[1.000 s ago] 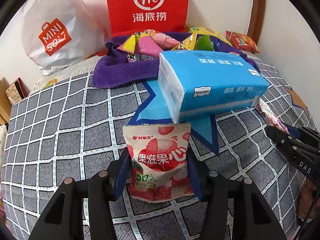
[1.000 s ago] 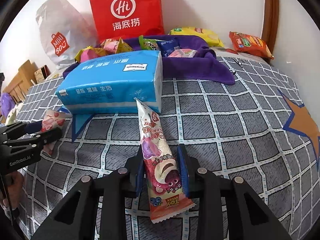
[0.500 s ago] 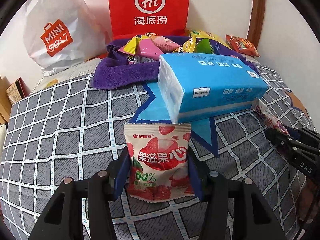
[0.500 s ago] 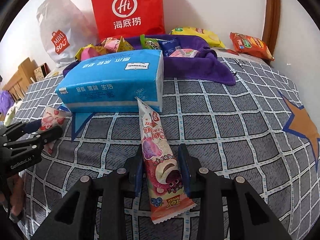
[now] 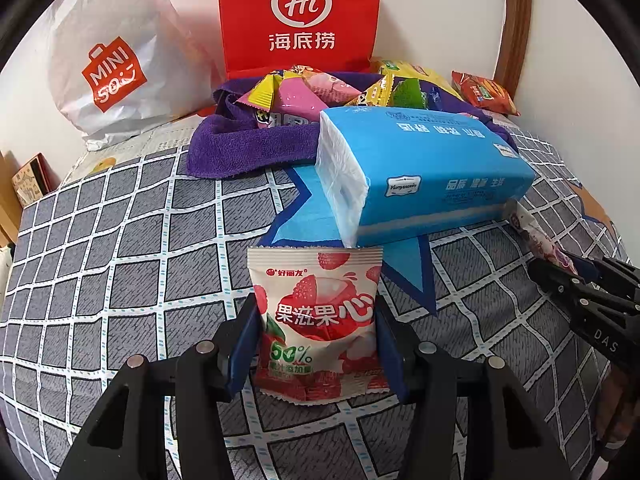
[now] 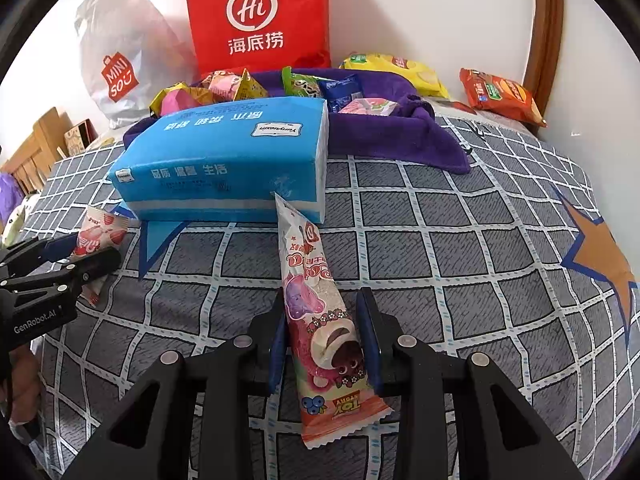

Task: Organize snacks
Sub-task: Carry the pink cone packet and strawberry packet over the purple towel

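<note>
Left gripper point(image 5: 316, 344) clamps white-red lychee snack pouch point(image 5: 318, 320), bottom centre. Right gripper point(image 6: 322, 344) clamps long pink Toy Story snack packet point(image 6: 320, 320); left view shows only its tip point(image 5: 536, 236), behind the blue tissue pack point(image 5: 424, 168).

Bed cover point(image 5: 120, 240): grey, white grid pattern, with a blue star point(image 5: 308, 216) and an orange star point(image 6: 600, 248) printed on it. Tissue pack point(image 5: 432, 168): blue wrapper, lying flat on the cover, partly over the blue star. Purple towel point(image 5: 248, 144): bunched behind the tissue pack, touching it. Red paper bag point(image 5: 300, 16): upright against the white wall point(image 5: 440, 8), white "Hi" logo. White plastic bag point(image 5: 116, 68): left of the red bag, orange "MINISO" print. Wooden bed frame post point(image 5: 512, 24): at the right, against the wall.
</note>
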